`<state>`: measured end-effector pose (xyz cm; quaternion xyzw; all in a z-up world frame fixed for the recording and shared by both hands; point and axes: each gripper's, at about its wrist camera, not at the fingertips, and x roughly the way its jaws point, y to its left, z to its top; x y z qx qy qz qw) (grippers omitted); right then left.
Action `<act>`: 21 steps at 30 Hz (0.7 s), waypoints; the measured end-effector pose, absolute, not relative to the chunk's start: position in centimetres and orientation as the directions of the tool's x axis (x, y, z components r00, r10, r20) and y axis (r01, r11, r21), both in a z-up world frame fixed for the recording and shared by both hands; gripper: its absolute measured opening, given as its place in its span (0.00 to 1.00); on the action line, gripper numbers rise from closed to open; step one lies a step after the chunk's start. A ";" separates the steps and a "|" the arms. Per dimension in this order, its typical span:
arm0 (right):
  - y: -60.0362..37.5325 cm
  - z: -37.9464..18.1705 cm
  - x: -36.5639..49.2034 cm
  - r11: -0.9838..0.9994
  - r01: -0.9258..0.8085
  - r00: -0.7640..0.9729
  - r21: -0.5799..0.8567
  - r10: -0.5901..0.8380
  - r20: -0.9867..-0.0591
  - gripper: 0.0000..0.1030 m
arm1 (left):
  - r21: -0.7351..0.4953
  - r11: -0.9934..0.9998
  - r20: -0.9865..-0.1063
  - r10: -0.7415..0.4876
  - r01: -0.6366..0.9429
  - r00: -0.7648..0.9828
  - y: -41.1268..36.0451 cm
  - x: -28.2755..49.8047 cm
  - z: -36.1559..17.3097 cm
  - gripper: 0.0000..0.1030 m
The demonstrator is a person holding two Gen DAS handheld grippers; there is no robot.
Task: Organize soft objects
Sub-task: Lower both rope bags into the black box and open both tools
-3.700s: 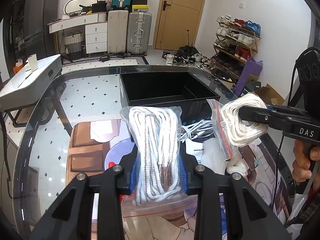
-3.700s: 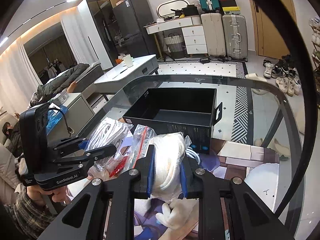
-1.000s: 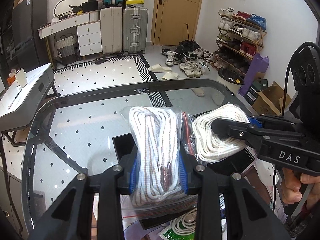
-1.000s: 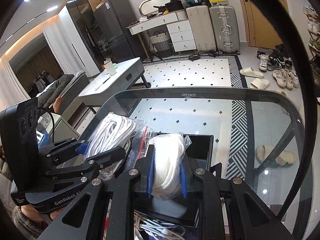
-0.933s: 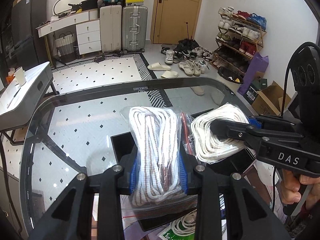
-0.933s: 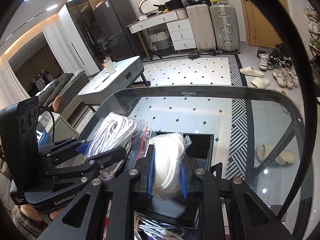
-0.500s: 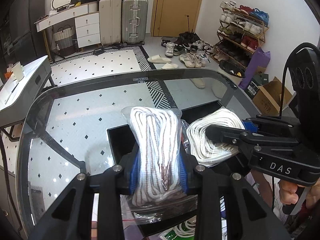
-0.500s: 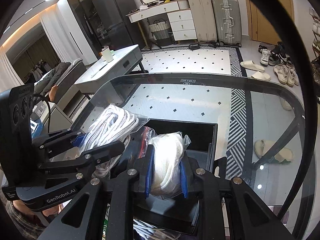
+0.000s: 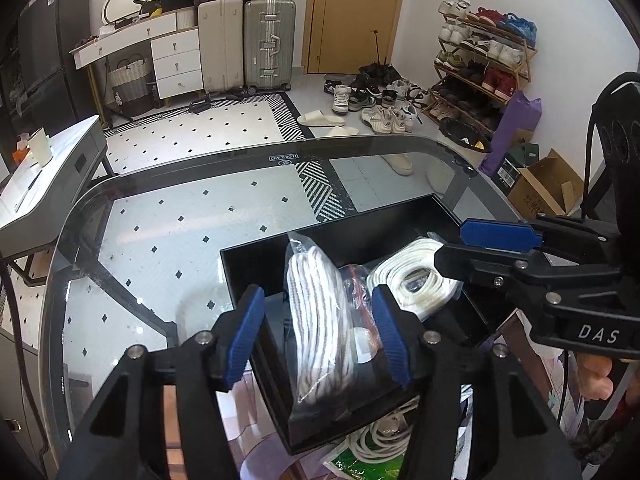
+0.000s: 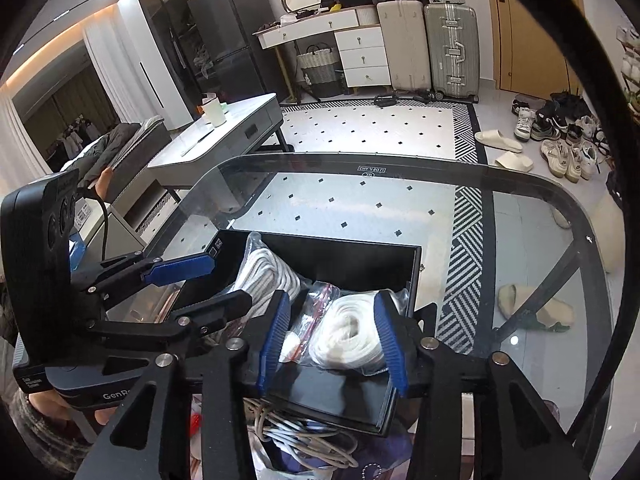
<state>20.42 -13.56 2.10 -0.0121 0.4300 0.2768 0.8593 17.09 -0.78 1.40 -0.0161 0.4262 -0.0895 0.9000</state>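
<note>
Grippers spread over black box [image 9: 256, 258], both rope bags let go.
Left gripper [image 9: 318, 338] has just been opening; its pads flank the bagged striped rope [image 9: 320, 320] without pressing, the bag leaning in the box. Right gripper [image 10: 332, 336] has also just been opening, around the bagged white rope coil [image 10: 350, 334] lying beside it in the box, near the glass table's [image 9: 180, 220] front edge.

2 rope bags [image 9: 320, 316], 1 box [image 9: 256, 264]

I see both rope bags in the box [image 9: 256, 264], side by side. The speckled rope bag [image 9: 320, 320] lies left of the plain rope bag [image 9: 412, 284]. The box sits on the glass table [image 9: 180, 232].
</note>
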 end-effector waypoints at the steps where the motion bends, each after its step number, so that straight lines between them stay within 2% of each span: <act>1: -13.8 2.3 20.2 0.847 -0.484 0.480 0.217 0.465 -0.744 0.48 | -0.105 0.984 -0.765 -0.173 0.146 0.620 -0.8 17.0 1.5 0.56; 3: -14.3 2.6 19.8 0.848 -0.483 0.483 0.217 0.465 -0.742 0.56 | -0.101 0.984 -0.759 -0.173 0.148 0.628 -0.7 16.7 1.8 0.61; 5: -14.8 3.0 19.3 0.849 -0.482 0.494 0.214 0.466 -0.735 0.72 | -0.096 0.984 -0.750 -0.172 0.152 0.639 -0.9 16.3 2.1 0.71; 6: -14.9 3.2 19.1 0.850 -0.482 0.497 0.213 0.466 -0.732 0.74 | -0.085 0.986 -0.747 -0.160 0.146 0.645 -0.9 16.0 2.3 0.77; 9: -15.6 3.4 18.3 0.844 -0.489 0.491 0.220 0.475 -0.730 0.76 | -0.086 0.988 -0.745 -0.150 0.129 0.650 -0.4 15.6 2.6 0.79; 11: -15.9 3.6 17.7 0.844 -0.490 0.494 0.218 0.475 -0.728 0.83 | -0.088 0.989 -0.742 -0.147 0.123 0.654 -0.2 15.3 2.7 0.81; 13: -16.1 3.7 17.0 0.847 -0.487 0.502 0.211 0.469 -0.727 0.90 | -0.078 0.990 -0.738 -0.137 0.118 0.661 -0.2 14.7 2.8 0.90; 15: -16.4 3.7 16.6 0.844 -0.490 0.496 0.217 0.475 -0.727 0.99 | -0.072 0.991 -0.736 -0.128 0.112 0.664 -0.1 14.2 2.8 0.95; 21: -17.3 3.6 14.6 0.846 -0.487 0.492 0.215 0.470 -0.733 0.99 | -0.075 0.993 -0.724 -0.121 0.096 0.680 0.6 12.7 3.1 1.00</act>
